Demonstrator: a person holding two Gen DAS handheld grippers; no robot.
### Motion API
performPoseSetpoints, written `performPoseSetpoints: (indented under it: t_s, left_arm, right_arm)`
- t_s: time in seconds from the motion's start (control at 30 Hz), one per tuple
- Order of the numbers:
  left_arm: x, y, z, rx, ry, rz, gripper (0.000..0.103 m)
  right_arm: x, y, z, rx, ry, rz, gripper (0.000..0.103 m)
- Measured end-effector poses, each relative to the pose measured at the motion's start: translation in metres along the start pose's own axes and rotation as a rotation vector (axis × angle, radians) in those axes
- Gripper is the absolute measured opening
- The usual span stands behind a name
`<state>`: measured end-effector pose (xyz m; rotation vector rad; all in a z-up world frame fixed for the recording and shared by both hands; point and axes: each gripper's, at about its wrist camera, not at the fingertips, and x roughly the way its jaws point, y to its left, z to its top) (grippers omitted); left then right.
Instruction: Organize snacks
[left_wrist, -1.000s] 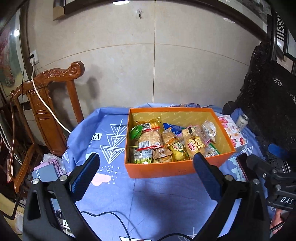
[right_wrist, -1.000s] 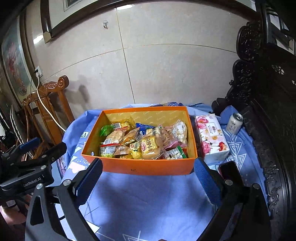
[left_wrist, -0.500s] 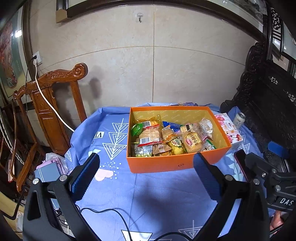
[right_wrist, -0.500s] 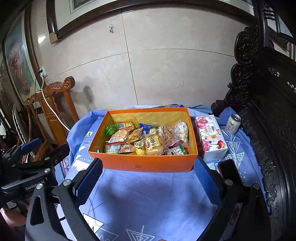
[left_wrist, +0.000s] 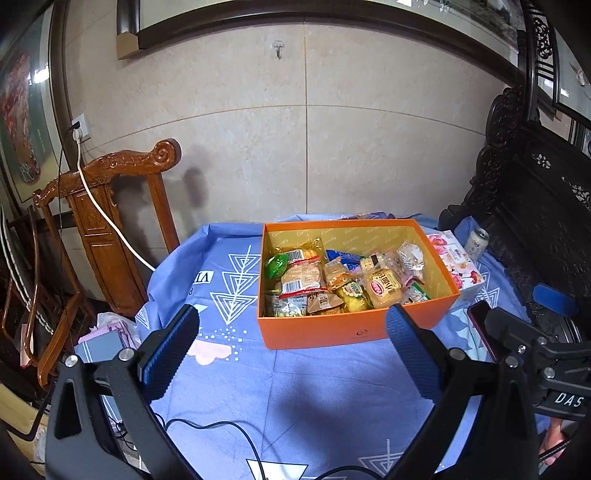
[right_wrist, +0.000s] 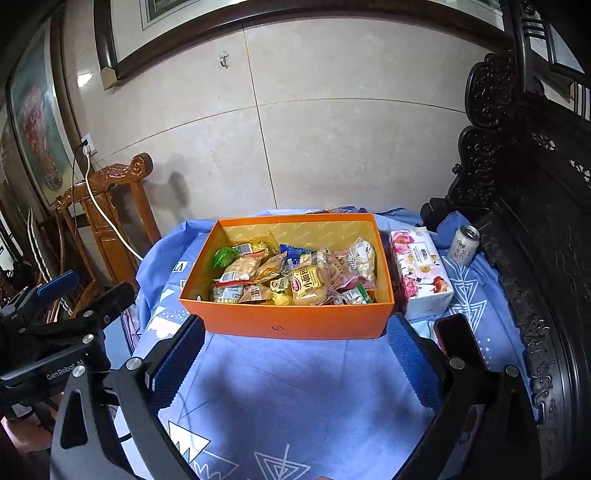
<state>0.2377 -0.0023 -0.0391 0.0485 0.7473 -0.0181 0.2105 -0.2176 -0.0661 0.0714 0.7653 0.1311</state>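
Note:
An orange box (left_wrist: 314, 330) (right_wrist: 295, 325) stands on the blue-clothed table, filled with several wrapped snacks (left_wrist: 343, 284) (right_wrist: 295, 277), among them a yellow bun pack (right_wrist: 308, 286) and a green packet (left_wrist: 275, 265). My left gripper (left_wrist: 291, 354) hovers in front of the box, open and holding nothing. My right gripper (right_wrist: 295, 363) also hangs before the box's front wall, open and empty. Each gripper's body shows at the edge of the other's view.
A floral tissue box (right_wrist: 419, 271) lies right of the orange box, with a drink can (right_wrist: 463, 245) beyond it and a dark phone (right_wrist: 460, 339) nearer. A carved wooden chair (left_wrist: 107, 229) stands left, dark carved furniture (right_wrist: 535, 221) right. A black cable (left_wrist: 221, 428) crosses the near cloth.
Both grippers have drawn back and risen from the box, which now looks smaller and farther. Neither gripper's fingers changed their spread.

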Motion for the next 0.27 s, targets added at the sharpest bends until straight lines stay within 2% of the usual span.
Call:
performPoseSetpoints:
  t_s: [0.27]
  left_arm:
    - [-0.0022,0.002,-0.0001,-0.008,0.008,0.003,0.099]
  right_arm:
    - [-0.0047,0.0016,-0.0023,-0.006,-0.005,0.004,0.099]
